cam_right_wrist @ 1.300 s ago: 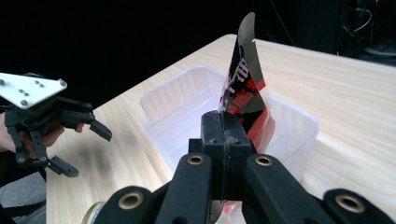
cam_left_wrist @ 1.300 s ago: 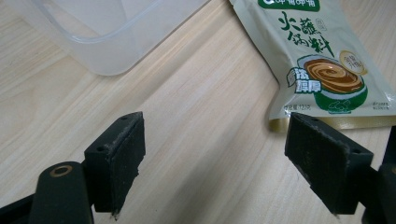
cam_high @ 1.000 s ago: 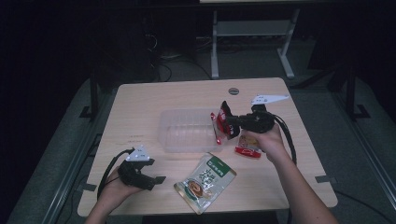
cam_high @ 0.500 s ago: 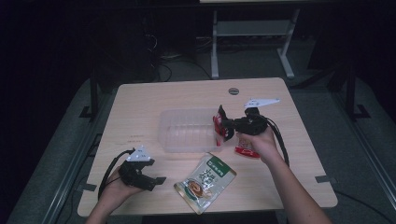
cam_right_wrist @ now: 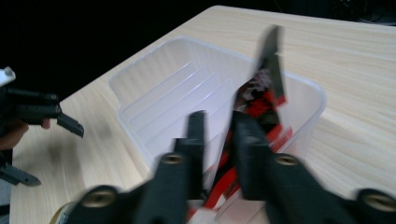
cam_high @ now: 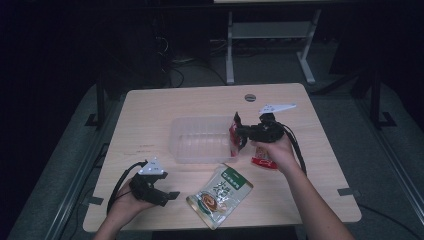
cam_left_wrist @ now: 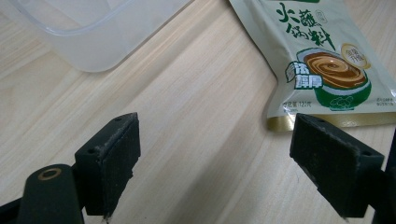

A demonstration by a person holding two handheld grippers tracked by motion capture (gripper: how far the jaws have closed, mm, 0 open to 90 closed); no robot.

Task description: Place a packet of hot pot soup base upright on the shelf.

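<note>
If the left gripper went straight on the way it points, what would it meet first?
Probably the green sauce packet lying flat ahead of the open left gripper; bare wooden table lies between, though depth is unclear.

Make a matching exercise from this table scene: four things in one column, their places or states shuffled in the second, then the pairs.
1. clear plastic tub
2. green packet
3. red packet
4. left gripper

A. lies flat near the table's front edge
B. stands on edge at the tub's rim, between the right gripper's fingers
C. open over bare wood
D. sits mid-table

Pairs: 1-D, 2-A, 3-B, 4-C
</note>
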